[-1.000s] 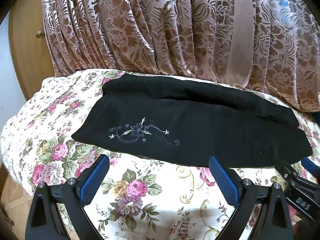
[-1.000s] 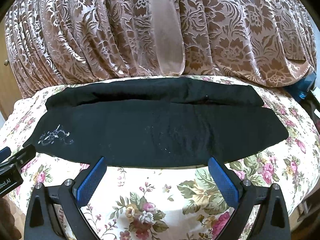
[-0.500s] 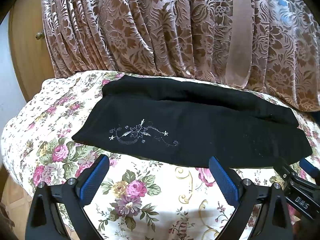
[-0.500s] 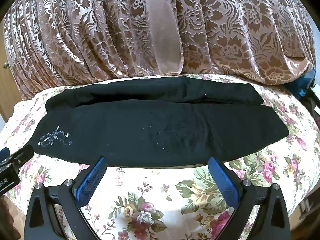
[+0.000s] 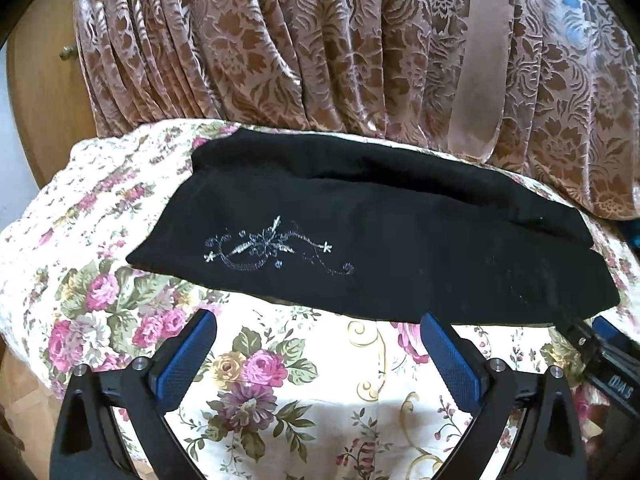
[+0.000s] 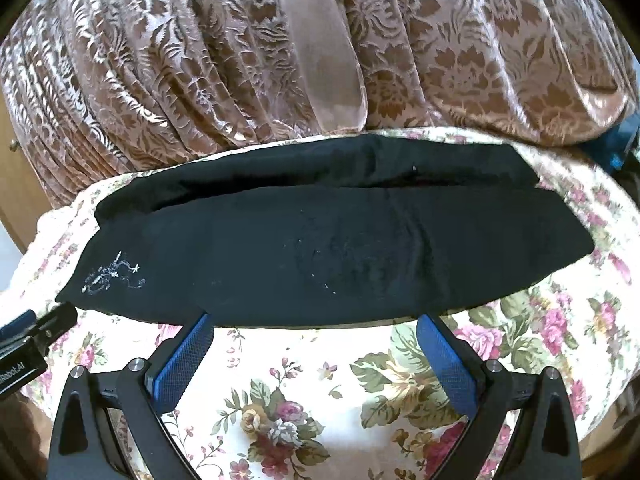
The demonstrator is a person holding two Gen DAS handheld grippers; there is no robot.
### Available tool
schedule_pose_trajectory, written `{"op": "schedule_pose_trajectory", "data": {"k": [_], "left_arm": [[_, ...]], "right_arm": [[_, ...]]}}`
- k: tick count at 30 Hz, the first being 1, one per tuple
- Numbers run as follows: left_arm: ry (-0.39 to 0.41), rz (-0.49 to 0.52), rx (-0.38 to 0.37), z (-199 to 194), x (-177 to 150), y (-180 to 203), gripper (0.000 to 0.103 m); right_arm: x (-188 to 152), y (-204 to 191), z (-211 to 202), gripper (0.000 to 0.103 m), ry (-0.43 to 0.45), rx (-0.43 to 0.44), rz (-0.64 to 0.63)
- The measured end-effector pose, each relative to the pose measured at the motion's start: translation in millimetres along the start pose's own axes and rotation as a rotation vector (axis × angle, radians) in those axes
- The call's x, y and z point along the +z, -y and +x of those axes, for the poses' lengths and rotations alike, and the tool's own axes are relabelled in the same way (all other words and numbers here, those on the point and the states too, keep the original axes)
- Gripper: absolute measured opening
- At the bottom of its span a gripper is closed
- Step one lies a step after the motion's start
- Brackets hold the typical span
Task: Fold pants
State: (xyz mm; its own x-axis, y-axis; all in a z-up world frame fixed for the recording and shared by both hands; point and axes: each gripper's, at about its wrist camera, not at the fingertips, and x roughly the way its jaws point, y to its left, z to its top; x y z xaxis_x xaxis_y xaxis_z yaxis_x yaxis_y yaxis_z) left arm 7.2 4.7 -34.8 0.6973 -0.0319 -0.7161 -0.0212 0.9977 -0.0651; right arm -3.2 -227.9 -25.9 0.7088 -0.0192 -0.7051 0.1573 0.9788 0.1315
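Pants: black pants lie flat, folded lengthwise, on a floral cloth.
Left gripper: fingers wide apart, empty, just short of the near edge.
Right gripper: same.

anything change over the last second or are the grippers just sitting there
Both open grippers crept slightly forward: the right gripper now has its fingertips at the near edge of the black pants; the left gripper sits just short of it. Nothing gripped or released. The pants lie unchanged on the floral cloth.
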Motion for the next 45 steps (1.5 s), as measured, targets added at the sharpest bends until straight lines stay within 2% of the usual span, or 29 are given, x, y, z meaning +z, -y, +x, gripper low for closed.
{"op": "schedule_pose_trajectory", "data": {"k": [6, 8, 12, 14, 16, 18, 22, 23, 26, 28, 32, 36, 39, 40, 41, 43, 45], "left_arm": [[-0.028, -0.009, -0.073, 15, 2, -14, 0.103], [-0.054, -0.039, -0.108, 23, 2, -24, 0.103], [-0.113, -0.131, -0.149, 42, 1, -56, 0.103], [-0.121, -0.159, -0.129, 48, 0, -74, 0.103], [-0.136, -0.181, -0.130, 52, -1, -91, 0.103], [-0.157, -0.216, -0.150, 57, -1, -108, 0.103], [-0.168, -0.358, -0.146, 65, -2, -153, 0.101], [-0.179, -0.417, -0.147, 67, -1, -166, 0.096], [-0.175, -0.506, -0.153, 73, 3, -192, 0.079], [-0.185, -0.543, -0.156, 77, 8, -201, 0.073], [-0.189, -0.593, -0.152, 90, 18, -207, 0.071], [-0.205, -0.647, -0.158, 113, 30, -213, 0.066], [-0.191, -0.671, -0.141, 126, 36, -215, 0.046], [-0.194, -0.666, -0.129, 128, 37, -215, 0.022], [-0.199, -0.669, -0.125, 130, 38, -215, 0.009], [-0.178, -0.673, -0.133, 127, 39, -216, 0.007], [-0.156, -0.655, -0.130, 119, 41, -215, 0.007]], "right_arm": [[-2, 37, 7, 0.103, -0.042, 0.012, 0.081], [-2, 61, 4, 0.102, -0.036, 0.021, 0.148], [-3, 137, 5, 0.087, -0.038, 0.081, 0.390], [-6, 172, 9, 0.082, -0.042, 0.096, 0.500], [-9, 207, 16, 0.074, -0.048, 0.077, 0.593], [-11, 234, 25, 0.071, -0.059, 0.069, 0.667], [-14, 273, 40, 0.060, -0.042, 0.060, 0.783], [-13, 278, 43, 0.060, -0.037, 0.075, 0.805], [-4, 287, 53, 0.060, -0.023, 0.085, 0.816], [4, 291, 60, 0.059, -0.022, 0.088, 0.813], [14, 292, 70, 0.057, -0.020, 0.086, 0.817], [19, 300, 79, 0.046, -0.026, 0.084, 0.827], [20, 304, 82, 0.037, -0.033, 0.080, 0.829], [21, 306, 83, 0.033, -0.035, 0.079, 0.830], [22, 307, 85, 0.031, -0.041, 0.077, 0.831], [22, 309, 85, 0.017, -0.048, 0.071, 0.819], [22, 311, 81, 0.012, -0.050, 0.067, 0.809]]}}
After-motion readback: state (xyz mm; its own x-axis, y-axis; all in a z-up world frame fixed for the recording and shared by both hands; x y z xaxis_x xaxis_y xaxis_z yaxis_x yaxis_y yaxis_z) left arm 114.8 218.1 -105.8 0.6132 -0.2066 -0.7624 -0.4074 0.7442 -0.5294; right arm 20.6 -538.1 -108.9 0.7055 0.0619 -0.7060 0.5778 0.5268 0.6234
